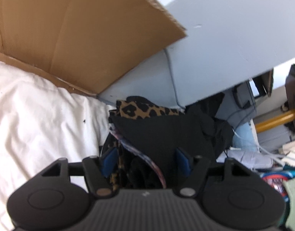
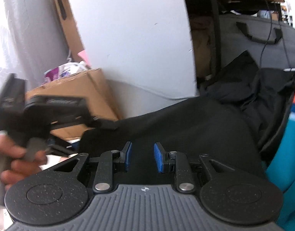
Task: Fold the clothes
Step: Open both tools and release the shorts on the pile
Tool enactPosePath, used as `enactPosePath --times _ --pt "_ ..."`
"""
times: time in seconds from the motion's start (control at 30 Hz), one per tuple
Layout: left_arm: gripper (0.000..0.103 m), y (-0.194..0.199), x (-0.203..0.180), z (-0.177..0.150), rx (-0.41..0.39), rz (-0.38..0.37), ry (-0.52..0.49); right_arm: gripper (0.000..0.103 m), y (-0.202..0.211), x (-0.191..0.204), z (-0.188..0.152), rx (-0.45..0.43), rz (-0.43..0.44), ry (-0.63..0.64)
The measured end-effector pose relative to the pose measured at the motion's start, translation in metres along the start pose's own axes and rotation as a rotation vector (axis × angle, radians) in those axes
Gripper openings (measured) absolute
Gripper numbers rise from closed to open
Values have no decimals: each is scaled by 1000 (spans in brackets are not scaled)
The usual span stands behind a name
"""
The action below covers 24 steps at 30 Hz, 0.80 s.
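Note:
A folded black garment point(image 1: 162, 132) lies on top of a pile with a leopard-print piece point(image 1: 139, 110) behind and under it. My left gripper point(image 1: 145, 159) hovers just over this pile, its blue pads point(image 1: 109, 159) wide apart and pressing on nothing. In the right wrist view the same black garment point(image 2: 185, 125) spreads flat in front of my right gripper point(image 2: 143, 157). Its pads point(image 2: 159, 157) stand a short way apart, with only the cloth's surface showing behind the gap. The left gripper point(image 2: 101, 123), blurred and held by a hand point(image 2: 18, 154), reaches the garment's left edge.
A cardboard box point(image 1: 70, 38) stands behind white bedding point(image 1: 41, 115) on the left. A pale grey panel point(image 1: 224, 48) rises behind the pile. More dark clothes point(image 2: 253, 96) and a grey bag point(image 2: 253, 38) crowd the right, beside something teal point(image 2: 286, 154). Cables and clutter point(image 1: 272, 154) lie at the right.

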<state>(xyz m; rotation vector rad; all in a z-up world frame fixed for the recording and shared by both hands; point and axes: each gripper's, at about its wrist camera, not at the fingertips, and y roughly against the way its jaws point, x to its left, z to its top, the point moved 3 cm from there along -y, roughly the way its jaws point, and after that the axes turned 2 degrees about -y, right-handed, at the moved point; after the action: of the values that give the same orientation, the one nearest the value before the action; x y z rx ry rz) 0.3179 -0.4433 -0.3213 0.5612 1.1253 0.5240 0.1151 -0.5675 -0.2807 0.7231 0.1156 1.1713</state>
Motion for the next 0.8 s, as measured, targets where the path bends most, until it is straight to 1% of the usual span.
enactPosePath --times 0.07,0.13,0.17,0.2,0.23,0.3,0.37,0.43,0.47,0.57,0.63,0.67,0.8 --pt "68 -7 3 1 6 -21 25 31 -1 8 -5 0 10 -5" --pt "60 -14 6 0 24 -60 59 31 -6 14 -10 4 14 -6" --pt "53 -16 8 0 23 -69 71 31 -9 17 -13 9 17 -9" --pt "45 -15 9 1 11 -62 69 32 -12 18 -16 13 13 -12" --pt "41 -13 10 2 -1 -54 67 32 -14 19 -19 15 11 -15" --pt "25 -11 9 6 -17 -60 52 32 -17 18 -23 20 12 -52" --pt "18 -9 7 12 -31 -57 29 32 -20 17 -26 23 10 -73" --pt "13 -7 7 20 -48 -22 15 32 -24 20 -29 31 1 -54" --pt "9 -6 7 24 -56 -4 8 32 -26 21 -30 37 -3 -48" --pt "8 4 16 39 -124 73 18 32 -31 19 -36 43 -5 -53" --pt "5 12 22 45 -148 127 10 32 -33 18 -38 41 -8 -51" --pt "5 16 25 48 -159 154 7 32 -33 18 -39 40 -8 -49" --pt "7 31 27 46 -141 176 -37 32 -34 19 -38 39 -13 -53"
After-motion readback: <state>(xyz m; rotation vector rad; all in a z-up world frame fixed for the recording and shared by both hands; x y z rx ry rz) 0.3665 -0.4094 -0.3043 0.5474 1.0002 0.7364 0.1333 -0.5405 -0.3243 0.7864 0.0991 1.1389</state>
